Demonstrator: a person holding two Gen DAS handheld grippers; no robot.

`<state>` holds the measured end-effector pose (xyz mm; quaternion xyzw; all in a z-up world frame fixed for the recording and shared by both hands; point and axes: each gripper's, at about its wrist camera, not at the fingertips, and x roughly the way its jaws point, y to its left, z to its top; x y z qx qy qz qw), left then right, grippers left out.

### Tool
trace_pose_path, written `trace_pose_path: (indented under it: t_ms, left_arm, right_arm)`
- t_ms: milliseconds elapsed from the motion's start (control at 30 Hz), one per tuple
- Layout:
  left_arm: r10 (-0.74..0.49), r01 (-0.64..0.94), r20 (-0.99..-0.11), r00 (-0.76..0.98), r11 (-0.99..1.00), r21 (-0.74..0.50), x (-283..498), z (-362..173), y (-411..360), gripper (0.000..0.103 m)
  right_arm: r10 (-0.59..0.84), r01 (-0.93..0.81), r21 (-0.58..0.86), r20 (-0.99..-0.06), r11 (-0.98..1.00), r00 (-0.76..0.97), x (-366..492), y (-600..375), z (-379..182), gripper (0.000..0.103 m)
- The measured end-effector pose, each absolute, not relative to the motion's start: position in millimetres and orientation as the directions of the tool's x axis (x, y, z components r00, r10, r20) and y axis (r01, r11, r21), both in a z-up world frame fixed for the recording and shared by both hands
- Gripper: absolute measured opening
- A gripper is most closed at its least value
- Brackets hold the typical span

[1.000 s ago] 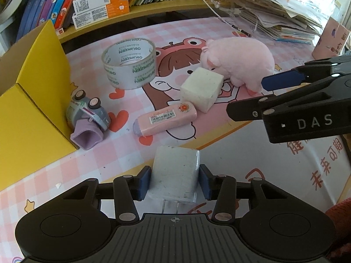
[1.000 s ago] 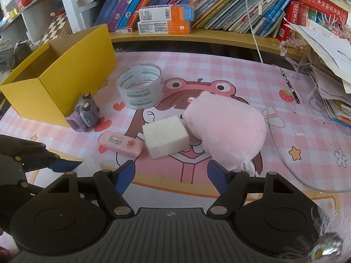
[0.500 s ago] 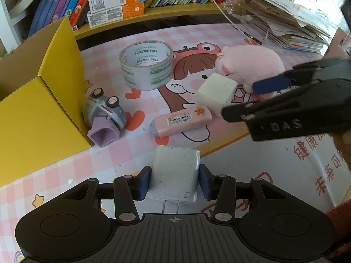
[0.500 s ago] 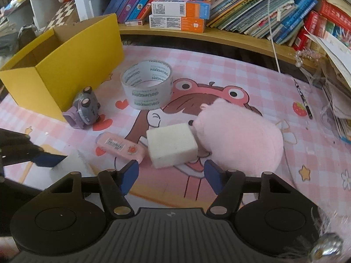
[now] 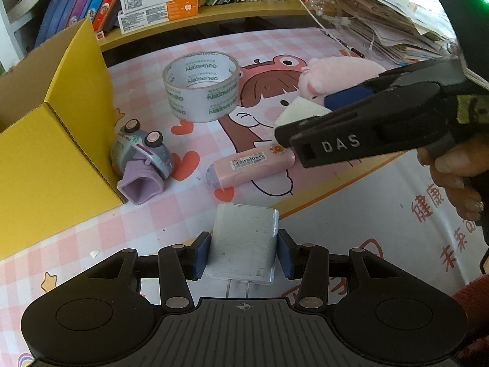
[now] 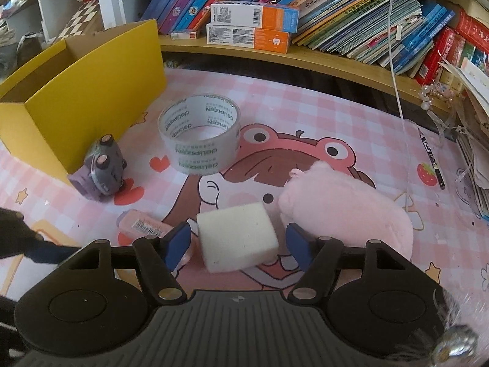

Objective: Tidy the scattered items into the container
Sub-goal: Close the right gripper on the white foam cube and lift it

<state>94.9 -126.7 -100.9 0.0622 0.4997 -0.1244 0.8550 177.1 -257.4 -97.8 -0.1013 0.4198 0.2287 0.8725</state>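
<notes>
My left gripper (image 5: pixel 243 253) is shut on a white charger plug (image 5: pixel 244 238), its prongs pointing back at the camera, held above the pink checked mat. My right gripper (image 6: pixel 238 244) is open and straddles a white foam block (image 6: pixel 237 238), with a gap at each pad. Its black finger (image 5: pixel 351 143) crosses the left wrist view. A pink plush (image 6: pixel 345 211) lies just right of the block. A pink eraser (image 6: pixel 143 224), a tape roll (image 6: pixel 200 140) and a grey-purple toy car (image 6: pixel 105 165) lie on the mat. The yellow box (image 6: pixel 76 107) stands at the left.
A wooden shelf (image 6: pixel 305 56) packed with books and two white-orange cartons runs along the back. A pen (image 6: pixel 431 159) and a paper stack (image 5: pixel 391 36) sit at the right. A white cable (image 6: pixel 397 76) hangs down. The hand on the right gripper (image 5: pixel 455 171) is nearby.
My right gripper moved forward and left, from beside the plush to around the foam block, and its jaws narrowed a little. The left gripper still grips the charger.
</notes>
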Motion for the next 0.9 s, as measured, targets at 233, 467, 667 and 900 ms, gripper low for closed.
trace_pose_path:
  t_ms: [233, 467, 667, 900]
  left_arm:
    - [-0.15, 0.276, -0.868, 0.473, 0.961, -0.016, 93.4, -99.5, -126.5, 0.044]
    - [-0.152, 0.279, -0.867, 0.475, 0.96, -0.016, 92.8, -97.9, -126.9, 0.044]
    - [-0.149, 0.281, -0.864, 0.482, 0.96, -0.009, 92.2, -95.3, -127.1, 0.044]
    - [-0.149, 0.288, -0.854, 0.499, 0.958, 0.002, 89.7, -90.2, -128.3, 0.044]
  right_arm:
    - [0.302, -0.469, 0.017, -0.786, 0.883, 0.54, 176.0, -258.6, -97.4, 0.057]
    - [0.284, -0.481, -0.005, -0.801, 0.877, 0.527, 174.9, -254.6, -101.5, 0.058]
    - [0.278, -0.49, -0.022, -0.801, 0.871, 0.53, 172.3, -252.6, -104.7, 0.052]
    - [0.31, -0.482, 0.026, -0.796, 0.876, 0.52, 164.9, -261.1, -95.8, 0.047]
